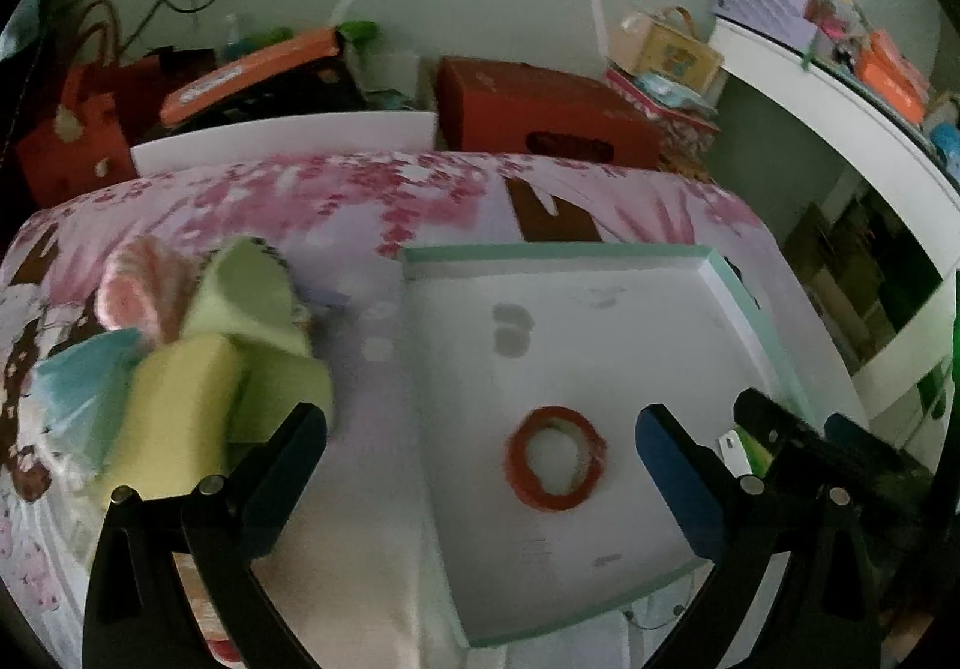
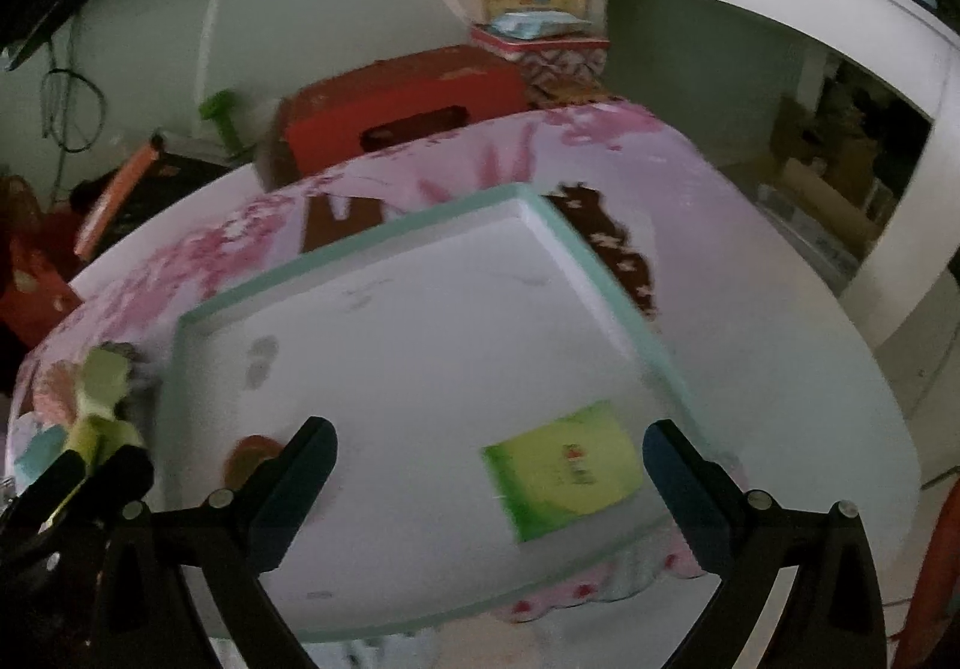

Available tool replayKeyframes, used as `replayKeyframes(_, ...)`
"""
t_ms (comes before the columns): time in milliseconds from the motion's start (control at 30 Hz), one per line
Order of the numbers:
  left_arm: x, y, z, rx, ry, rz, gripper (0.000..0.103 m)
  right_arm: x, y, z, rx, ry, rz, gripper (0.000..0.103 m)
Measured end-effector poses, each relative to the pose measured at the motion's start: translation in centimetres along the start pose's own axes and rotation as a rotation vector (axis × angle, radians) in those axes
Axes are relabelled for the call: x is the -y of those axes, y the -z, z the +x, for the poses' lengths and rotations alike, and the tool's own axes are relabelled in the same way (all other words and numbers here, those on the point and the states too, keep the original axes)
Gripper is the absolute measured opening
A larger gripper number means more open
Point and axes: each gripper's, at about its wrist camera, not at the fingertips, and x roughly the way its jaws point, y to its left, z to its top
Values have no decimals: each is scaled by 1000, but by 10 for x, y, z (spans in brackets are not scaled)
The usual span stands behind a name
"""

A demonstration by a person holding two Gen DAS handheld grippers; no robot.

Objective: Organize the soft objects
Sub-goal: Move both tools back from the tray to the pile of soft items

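Both hand-held grippers are hanging wide open w/ nothing between the jaws: left hand-held gripper (image 1: 480, 465) over the tray's (image 1: 744, 297) left part, right hand-held gripper (image 2: 489, 465) over its near side. Orange-red ring (image 1: 555, 456) and green packet (image 2: 564, 468) are lying inside the tray already. Sponge pile (image 1: 198, 369) is sitting on the floral-cloth counter (image 1: 372, 201), just left of the tray. Likely next: left one is going for the yellow sponge (image 1: 174, 417) — approach from above, squeeze across the short side, lift clear of neighbours before crossing the rim.

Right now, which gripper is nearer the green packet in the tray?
Right. The right gripper hovers over the green packet, jaws open astride it; the left gripper is over the red ring.
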Motion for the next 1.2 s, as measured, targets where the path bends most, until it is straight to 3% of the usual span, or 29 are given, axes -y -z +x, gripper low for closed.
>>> replayKeyframes(200,-44,-2,-25,21,-49,-114,103,-44,8,-7,11,-79,-78,103)
replayKeyframes(467,-107,6,-58,18,-189,-187,103,-107,26,-14,15,-183,-212,103)
replayKeyframes(733,-161,17,-67,-39,-202,-341,103,-153,42,-20,19,-277,-322,103)
replayKeyframes(1200,-205,19,-53,-76,-224,-494,102,-209,62,-24,-5,-429,-419,103)
